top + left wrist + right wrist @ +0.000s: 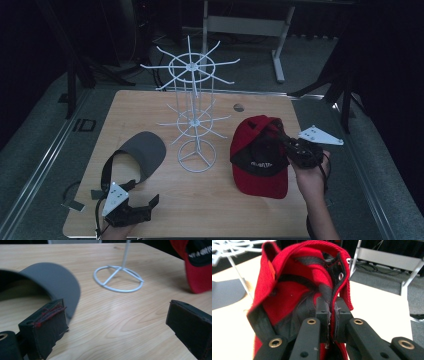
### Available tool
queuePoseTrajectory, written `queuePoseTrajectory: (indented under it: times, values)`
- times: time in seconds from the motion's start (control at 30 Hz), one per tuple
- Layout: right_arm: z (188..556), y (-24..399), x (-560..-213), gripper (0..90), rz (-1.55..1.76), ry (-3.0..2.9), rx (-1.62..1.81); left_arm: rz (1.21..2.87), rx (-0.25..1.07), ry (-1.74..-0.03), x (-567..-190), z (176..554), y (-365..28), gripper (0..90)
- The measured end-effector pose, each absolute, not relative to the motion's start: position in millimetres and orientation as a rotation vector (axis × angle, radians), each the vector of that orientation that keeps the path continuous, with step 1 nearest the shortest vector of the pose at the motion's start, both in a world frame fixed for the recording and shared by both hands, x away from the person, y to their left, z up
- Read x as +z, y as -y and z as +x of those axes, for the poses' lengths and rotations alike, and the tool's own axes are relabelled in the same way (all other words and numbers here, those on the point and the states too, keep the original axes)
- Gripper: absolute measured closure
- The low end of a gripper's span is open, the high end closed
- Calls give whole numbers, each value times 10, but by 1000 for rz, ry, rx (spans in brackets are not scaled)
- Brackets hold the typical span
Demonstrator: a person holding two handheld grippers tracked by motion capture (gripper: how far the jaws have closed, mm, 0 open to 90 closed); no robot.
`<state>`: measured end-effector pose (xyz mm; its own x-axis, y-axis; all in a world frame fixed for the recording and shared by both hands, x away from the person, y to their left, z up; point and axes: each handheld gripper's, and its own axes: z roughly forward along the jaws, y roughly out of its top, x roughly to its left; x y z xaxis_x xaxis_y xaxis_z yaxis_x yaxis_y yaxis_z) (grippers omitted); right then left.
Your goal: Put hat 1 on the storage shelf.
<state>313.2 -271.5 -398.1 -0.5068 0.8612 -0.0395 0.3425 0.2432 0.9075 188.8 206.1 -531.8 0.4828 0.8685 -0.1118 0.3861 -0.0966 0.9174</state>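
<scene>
A red and black cap [260, 160] hangs lifted at the table's right side, its back edge pinched in my right gripper [283, 138]. In the right gripper view the jaws of the right gripper [331, 312] are shut on the red cap [294, 282] at its rim. A grey visor [142, 152] lies on the table at the left. My left gripper [140, 206] hovers near the front left edge, open, just in front of the visor. Its fingers [47, 322] stand wide apart over bare wood in the left gripper view, with the grey visor [53, 281] beyond the left one.
A white wire rack [192, 107] with radiating hooks stands mid-table; its ring base [118, 278] lies ahead of the left gripper. The wooden table [200, 200] has free room in front. A white desk frame [280, 40] stands behind on the floor.
</scene>
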Motion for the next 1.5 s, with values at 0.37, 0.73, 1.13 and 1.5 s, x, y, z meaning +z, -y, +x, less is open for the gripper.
queuePoseTrajectory:
  times: [0.37,0.73,1.13,1.5]
  values:
    - [2913,2774,-3714,848,1040,-1919,1286,1706,559,-998,-5002,1928,-1860,52]
    - [2798,2804,-3639,848,1039,-1918,1323,1724,520,-841,-4615,1970,-1521,60]
    - [2649,2736,-3544,848,994,-1925,1357,1746,474,-721,-4372,2063,-1237,69]
    - [2555,2639,-3465,847,946,-1943,1387,1776,456,-602,-4123,2121,-941,70]
